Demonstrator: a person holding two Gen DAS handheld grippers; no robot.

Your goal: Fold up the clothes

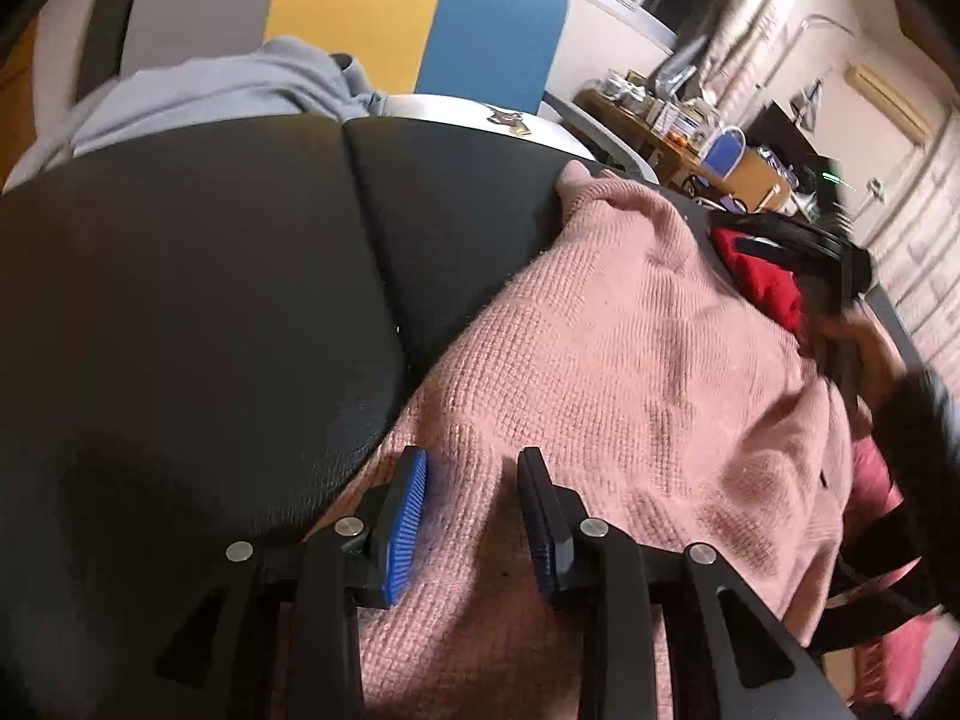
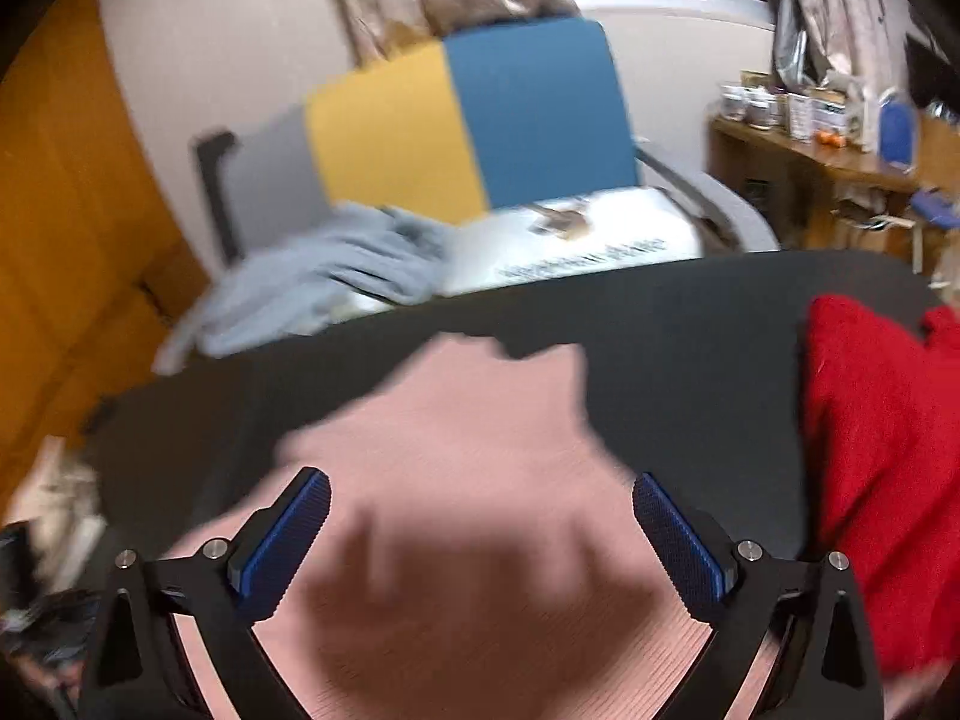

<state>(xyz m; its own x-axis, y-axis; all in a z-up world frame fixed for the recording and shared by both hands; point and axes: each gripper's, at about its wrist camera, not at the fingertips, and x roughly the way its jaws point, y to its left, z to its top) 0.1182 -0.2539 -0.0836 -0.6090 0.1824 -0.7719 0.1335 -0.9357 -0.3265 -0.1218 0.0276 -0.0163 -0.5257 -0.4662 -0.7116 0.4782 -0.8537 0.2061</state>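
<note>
**Left wrist view: pink sweater spread on black mat, both grippers parted above it**

In the left wrist view, the left gripper [image 1: 474,468] is seen with its 2 blue-padded fingers [image 1: 408,516] spread a moderate way apart, nothing being pinched between them. The pink knit sweater [image 1: 630,372] lies beneath and ahead of the fingertips, draped over the right part of the black mat [image 1: 198,312]; whether the pads touch the knit cannot be told. A red garment [image 1: 762,282] is seen at the far right edge of the sweater, partly covered by a blurred dark shape. Beyond the mat, a grey garment [image 1: 228,90] is heaped on a chair [image 1: 492,42] with a grey, yellow and blue back.

In the right wrist view, heavily blurred, the right gripper [image 2: 480,528] is shown with its 2 fingers [image 2: 288,540] spread wide, nothing being held. The pink knit sweater [image 2: 480,432] fills the space between and ahead of them, lying on the black mat [image 2: 690,324]. The red garment [image 2: 882,450] is placed on the mat to the right, just beside the sweater. The grey garment [image 2: 324,276] and the chair [image 2: 540,108] are seen behind the mat, and a cluttered wooden table [image 2: 810,150] stands at the far right
</note>
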